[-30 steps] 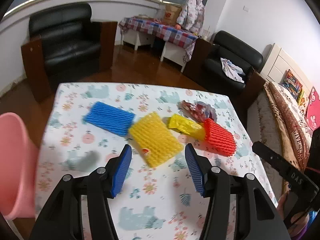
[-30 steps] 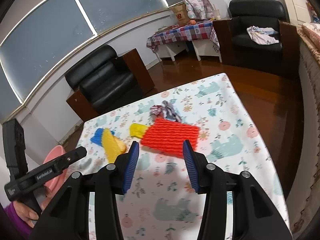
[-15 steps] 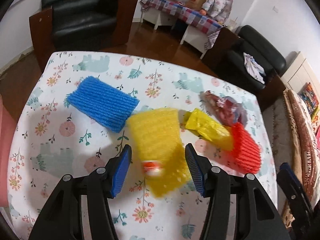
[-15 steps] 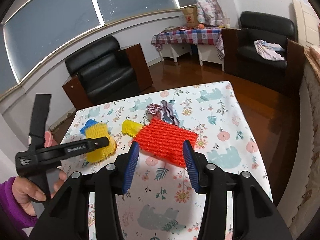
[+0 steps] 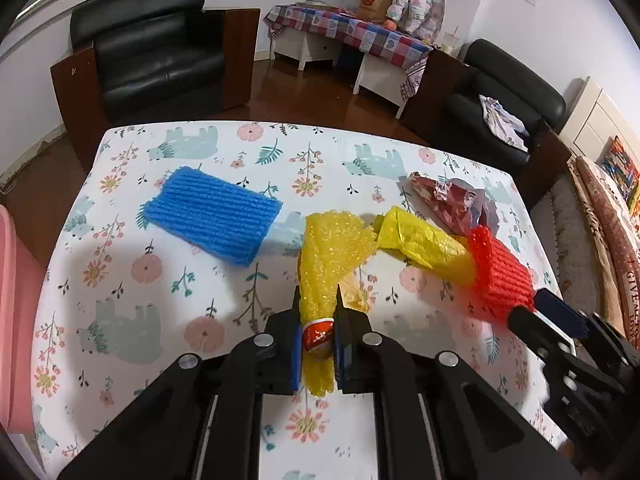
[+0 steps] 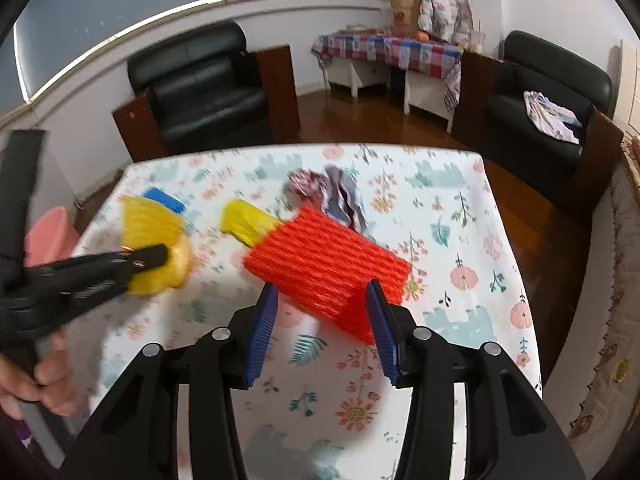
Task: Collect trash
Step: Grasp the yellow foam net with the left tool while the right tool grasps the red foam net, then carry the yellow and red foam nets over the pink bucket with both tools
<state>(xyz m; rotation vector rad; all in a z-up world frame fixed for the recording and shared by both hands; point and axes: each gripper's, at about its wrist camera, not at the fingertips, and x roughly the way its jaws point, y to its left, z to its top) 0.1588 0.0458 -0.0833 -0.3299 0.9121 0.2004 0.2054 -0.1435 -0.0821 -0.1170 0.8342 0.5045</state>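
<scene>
Our left gripper (image 5: 317, 312) is closing its jaws on the near end of the yellow foam net (image 5: 332, 256), pinching it on the flowered tablecloth (image 5: 120, 280). Our right gripper (image 6: 322, 320) is hanging with jaws spread around the near corner of the red foam net (image 6: 326, 262), pads not pressing. A blue foam net (image 5: 212, 220) is lying farther left.

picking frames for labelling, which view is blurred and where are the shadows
Left wrist view: sharp, with soft grey shadows on the floral tablecloth beside the blue foam net sleeve. Right wrist view: motion-smeared, worst on the left gripper and yellow foam net sleeve; red foam net sleeve moderately soft. Both bend straight edges, fisheye.
</scene>
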